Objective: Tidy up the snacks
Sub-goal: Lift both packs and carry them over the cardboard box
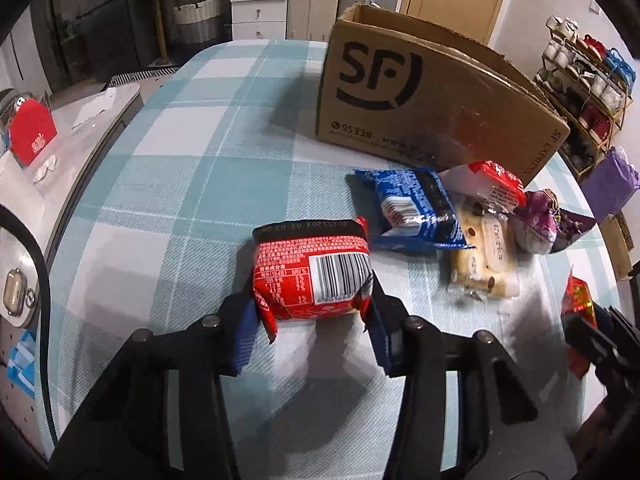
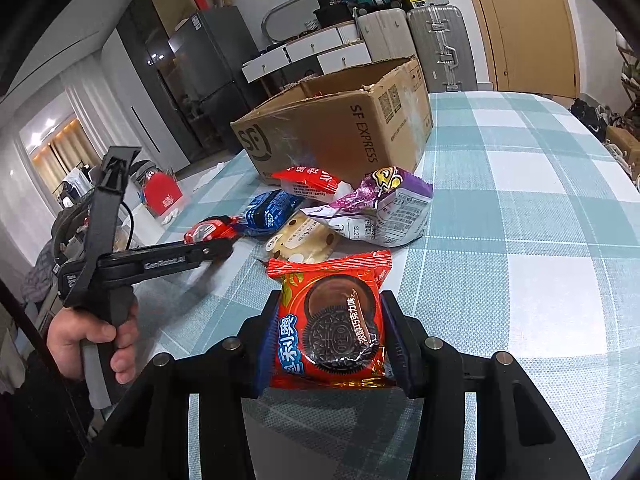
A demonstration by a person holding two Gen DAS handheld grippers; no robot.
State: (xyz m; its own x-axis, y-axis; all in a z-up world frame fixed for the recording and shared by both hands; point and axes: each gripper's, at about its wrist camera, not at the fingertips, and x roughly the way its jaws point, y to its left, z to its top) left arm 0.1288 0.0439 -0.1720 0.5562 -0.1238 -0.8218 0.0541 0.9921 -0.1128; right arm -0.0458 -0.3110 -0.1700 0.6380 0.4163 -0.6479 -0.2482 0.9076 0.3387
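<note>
- Your left gripper (image 1: pixel 312 312) is clenched on the red barcode packet (image 1: pixel 310 268), on the checked tablecloth (image 1: pixel 180 184).
- Your right gripper (image 2: pixel 330 344) grasps the Oreo packet (image 2: pixel 332 320).
- Four snacks still lie beside the cardboard box (image 2: pixel 340 128); its contents are mostly hidden.

My left claw (image 1: pixel 316 304) is closed on a red packet, pointing steeply down; my right claw (image 2: pixel 330 336) grips an Oreo pack, tilted down.
</note>
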